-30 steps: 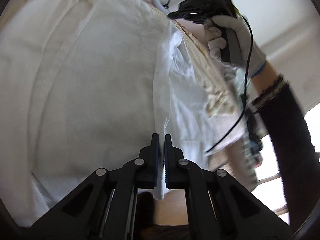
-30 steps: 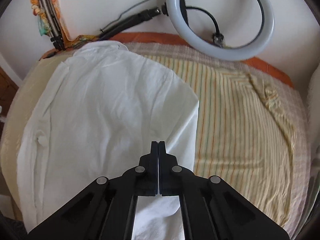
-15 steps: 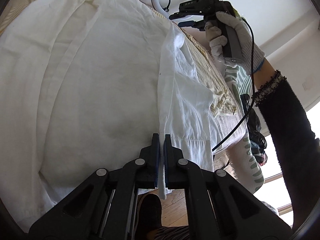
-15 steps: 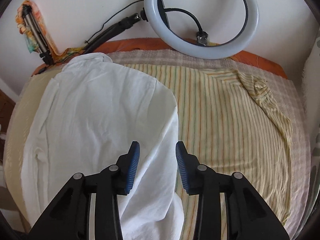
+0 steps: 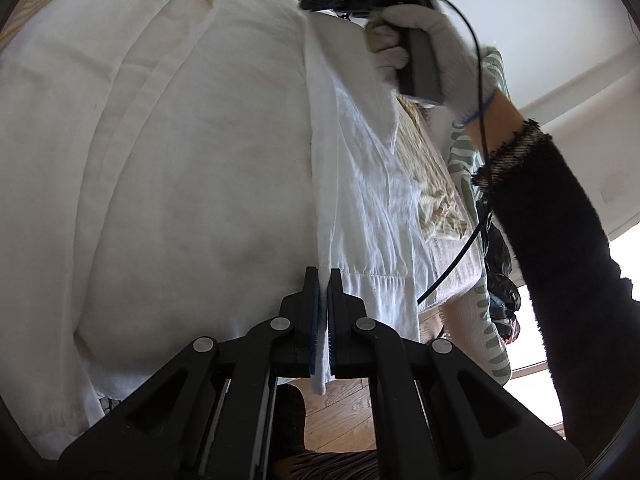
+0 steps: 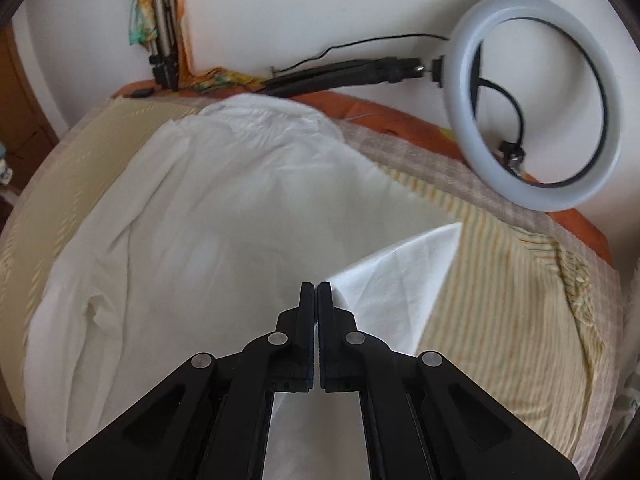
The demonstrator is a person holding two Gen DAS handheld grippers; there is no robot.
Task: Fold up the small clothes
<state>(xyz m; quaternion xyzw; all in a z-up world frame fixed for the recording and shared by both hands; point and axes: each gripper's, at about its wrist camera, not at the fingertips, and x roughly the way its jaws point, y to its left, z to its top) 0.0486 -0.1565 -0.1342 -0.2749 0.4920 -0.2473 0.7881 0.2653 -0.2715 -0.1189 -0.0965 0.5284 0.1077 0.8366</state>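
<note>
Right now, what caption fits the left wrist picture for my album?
Left hand-held gripper pinching the hem of a white cotton shirt while the gloved right hand holds its far edge.

White shirt (image 6: 224, 216) across striped bedcover (image 6: 500, 320).

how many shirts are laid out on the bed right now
2. A white shirt covers the left and middle of the bed; a yellow striped shirt lies on the right, partly beneath the white one's folded edge. More could be hidden underneath.
</note>
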